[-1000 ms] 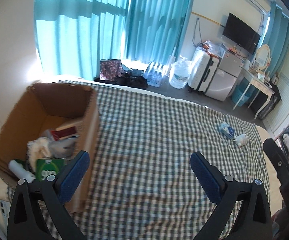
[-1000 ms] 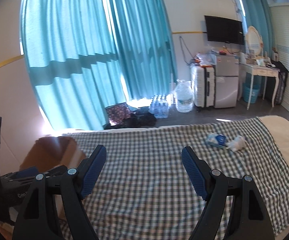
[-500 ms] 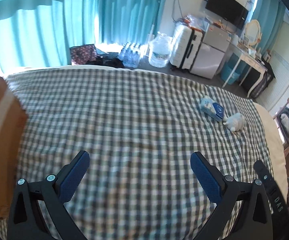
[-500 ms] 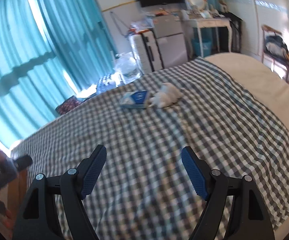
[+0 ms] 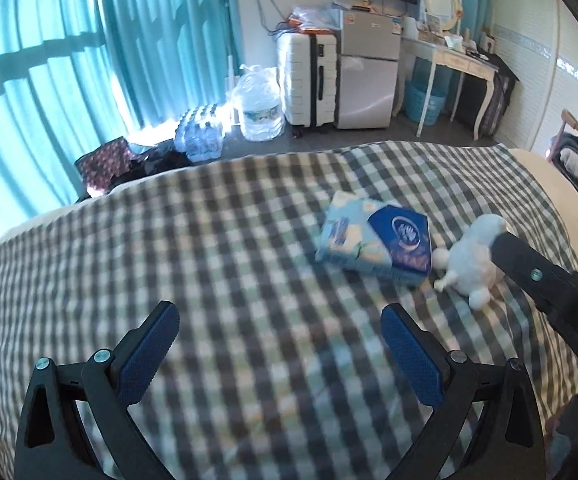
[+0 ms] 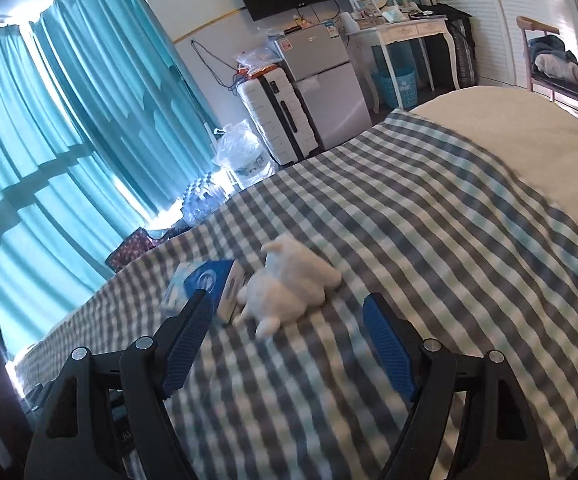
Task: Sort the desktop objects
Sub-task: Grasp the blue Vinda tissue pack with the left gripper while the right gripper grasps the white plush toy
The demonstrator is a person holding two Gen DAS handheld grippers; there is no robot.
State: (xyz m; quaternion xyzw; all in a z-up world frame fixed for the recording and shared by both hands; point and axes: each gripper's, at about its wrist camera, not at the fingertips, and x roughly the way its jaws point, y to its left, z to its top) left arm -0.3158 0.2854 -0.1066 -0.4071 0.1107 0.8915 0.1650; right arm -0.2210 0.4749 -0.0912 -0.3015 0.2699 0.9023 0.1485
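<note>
**Both grippers hang open over checked bedspread, toy and tissue pack just ahead**

The right gripper [image 6: 287, 344], black frame w/ blue ribbed pads, hovers low over the grey-and-white checked cloth [image 6: 429, 240], jaws spread wide, nothing between them. It is aimed at the small white plush toy animal [image 6: 289, 284], which lies on its side just beyond the fingertips, roughly centred in the gap. The left pad overlaps, in this view, the near corner of the flat light-blue tissue pack with a dark-blue label [image 6: 205, 280]; contact can't be judged. Pack and toy lie side by side, touching or nearly so.

From the left wrist cam, the left gripper [image 5: 279, 346] is also wide open and empty, held above the cloth [image 5: 209, 260] and angled slightly down. The tissue pack [image 5: 373, 240] sits ahead and to the right of its right pad, apart from it; the plush toy [image 5: 473, 260] lies just right of the pack. A black finger of the right gripper crosses in from the right edge, its tip over the toy's far side.

Background: teal curtains [image 5: 69, 80], white hard-shell suitcase [image 5: 309, 80], silver mini-fridge [image 5: 369, 76], large clear water jug [image 5: 259, 108].
</note>
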